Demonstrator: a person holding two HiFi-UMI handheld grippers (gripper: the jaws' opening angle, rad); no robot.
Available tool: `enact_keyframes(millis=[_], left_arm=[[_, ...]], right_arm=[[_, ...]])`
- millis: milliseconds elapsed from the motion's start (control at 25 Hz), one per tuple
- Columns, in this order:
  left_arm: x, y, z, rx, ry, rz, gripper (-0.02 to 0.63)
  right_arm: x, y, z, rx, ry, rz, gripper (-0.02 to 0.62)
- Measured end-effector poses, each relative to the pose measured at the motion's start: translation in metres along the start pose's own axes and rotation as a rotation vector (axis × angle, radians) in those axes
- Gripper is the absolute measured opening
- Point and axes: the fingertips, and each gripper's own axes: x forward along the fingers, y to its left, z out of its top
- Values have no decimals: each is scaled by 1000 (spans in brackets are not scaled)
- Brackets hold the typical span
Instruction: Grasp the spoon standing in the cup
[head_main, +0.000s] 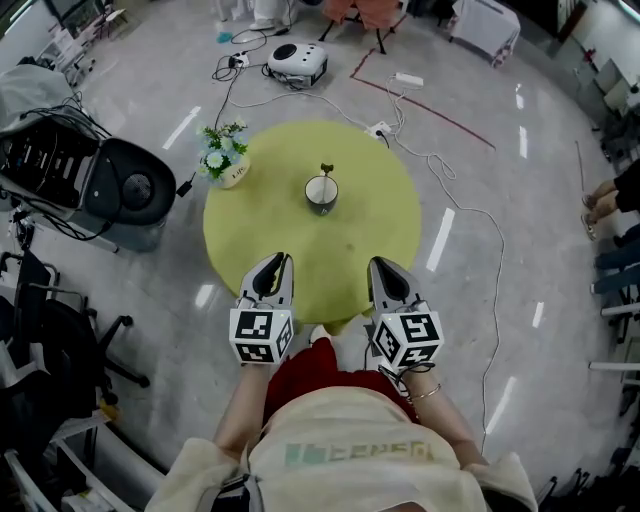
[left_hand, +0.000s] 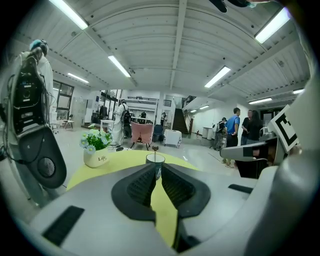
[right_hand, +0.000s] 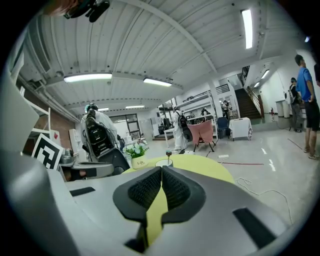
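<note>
The spoon stands upright in the cup, its top end showing above the rim on the far side. You have only this 1 cup on the round yellow-green table, close to the middle and slightly toward the far edge. To its left, well apart from it and near the table's left far edge, sits a white flower pot with small pale blooms.

Your 2 grippers hang over the near edge of the table, side by side and both aimed toward the cup, well short of it. Your left gripper has its jaws pressed together with nothing between them; in the left gripper view the cup and spoon show straight beyond its tips. Your right gripper is likewise closed tight and empty; in the right gripper view the spoon rises just beyond its tips, a touch to the right.

On the floor, a white cable runs from the far side of the table round its right. A white rounded device lies farther off, and a dark machine stands left of the table. In the left gripper view, people stand far off at the right.
</note>
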Motion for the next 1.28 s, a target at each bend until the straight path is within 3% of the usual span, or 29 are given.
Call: enact_keyframes(millis=[560,720,1280], left_arm=[[64,31,8,51,39,-68,34],[85,37,12,41,53,-98,74],[149,39,17,84,112,-161,103]], right_arm=[[47,-17,0,35,18,-75,37],[55,-24,2,39,25,-92,37],[92,-48,4,34,70,-111,37]])
